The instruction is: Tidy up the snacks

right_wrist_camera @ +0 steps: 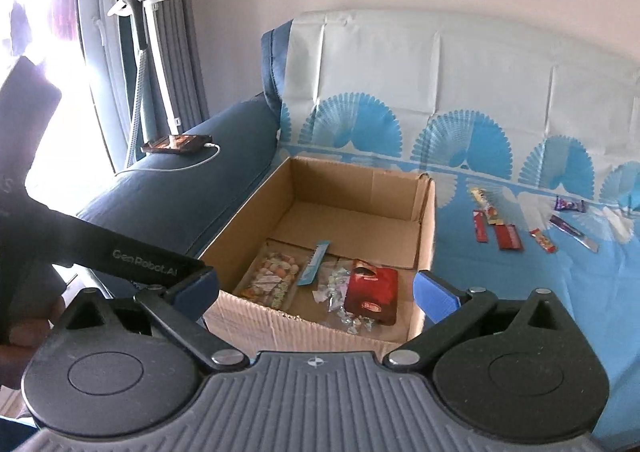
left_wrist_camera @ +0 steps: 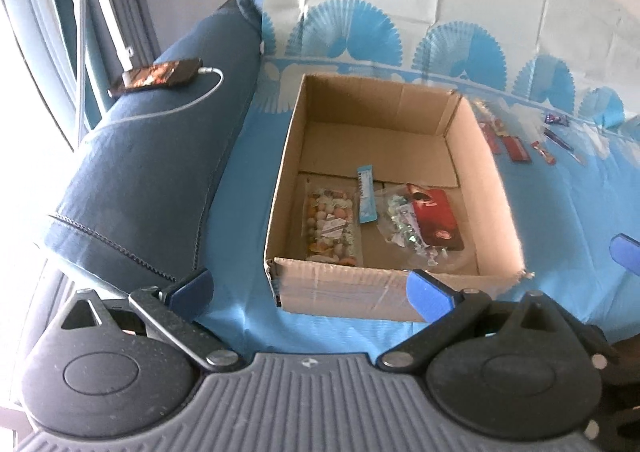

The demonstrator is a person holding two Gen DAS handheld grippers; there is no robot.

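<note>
On a blue sofa draped in a fan-patterned cloth (right_wrist_camera: 520, 292), the open brown cardboard box (right_wrist_camera: 424, 236) already holds four snacks, while loose wrapped bars (right_wrist_camera: 508, 236) wait right of it, both grippers (left_wrist_camera: 310, 288) (right_wrist_camera: 316, 288) hovering before it, fingers apart, empty.

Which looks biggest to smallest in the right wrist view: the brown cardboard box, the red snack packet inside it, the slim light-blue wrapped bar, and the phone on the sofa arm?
1. Brown cardboard box
2. Red snack packet
3 and 4. Slim light-blue wrapped bar and phone: these look alike in size, and the phone lies farther from the camera, so I won't rank them.
</note>
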